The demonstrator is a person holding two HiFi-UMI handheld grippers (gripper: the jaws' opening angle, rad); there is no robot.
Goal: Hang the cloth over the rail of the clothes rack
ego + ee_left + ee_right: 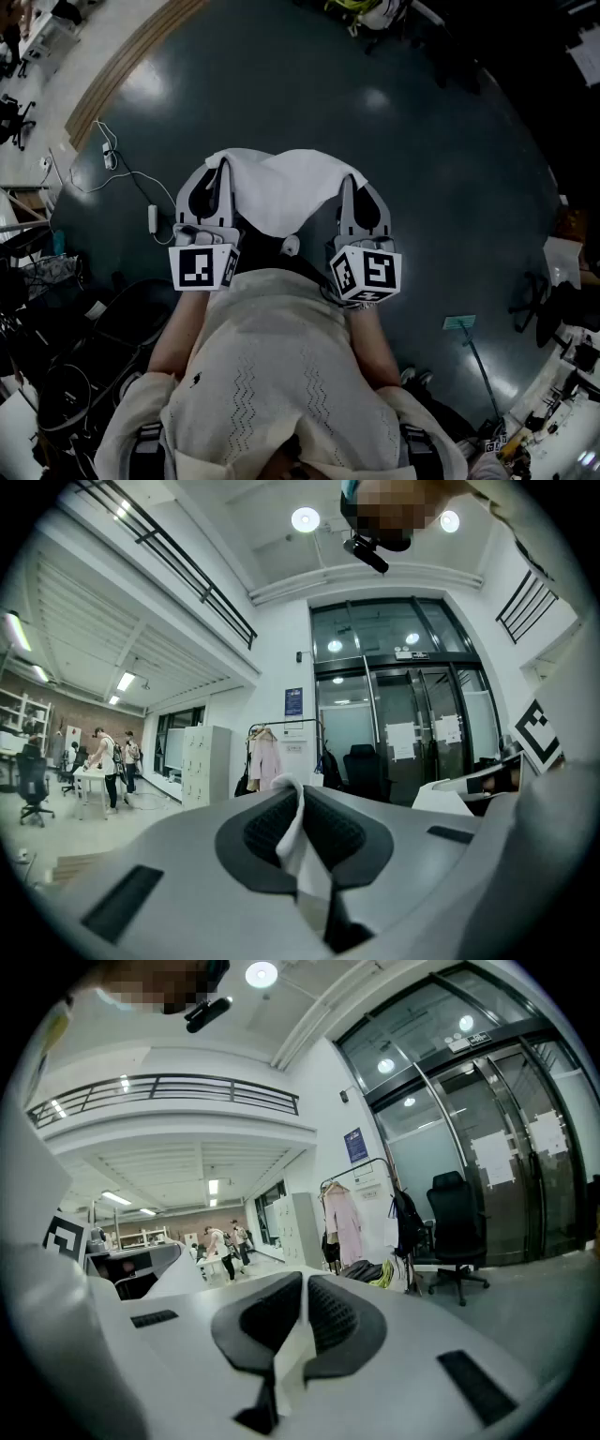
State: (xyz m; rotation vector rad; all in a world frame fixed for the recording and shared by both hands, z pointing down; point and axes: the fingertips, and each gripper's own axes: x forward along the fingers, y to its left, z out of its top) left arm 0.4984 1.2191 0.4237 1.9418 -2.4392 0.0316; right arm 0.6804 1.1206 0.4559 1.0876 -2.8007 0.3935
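A white cloth (279, 188) hangs stretched between my two grippers in front of my chest, above a dark floor. My left gripper (221, 174) is shut on the cloth's left corner; a fold of the white cloth (298, 841) sits pinched between its dark pads (265, 825). My right gripper (352, 184) is shut on the other corner, with the white cloth (292, 1354) squeezed between its pads (333, 1314). The clothes rack (367, 1215) stands far ahead by the glass doors, with a pink garment on it. The same clothes rack (281, 754) shows small in the left gripper view.
A black office chair (457, 1232) stands right of the rack, with bags on the floor at the rack's foot. White lockers (207, 763) are left of the rack. People stand at a table (105, 766) far left. A white cable and charger (141, 192) lie on the floor.
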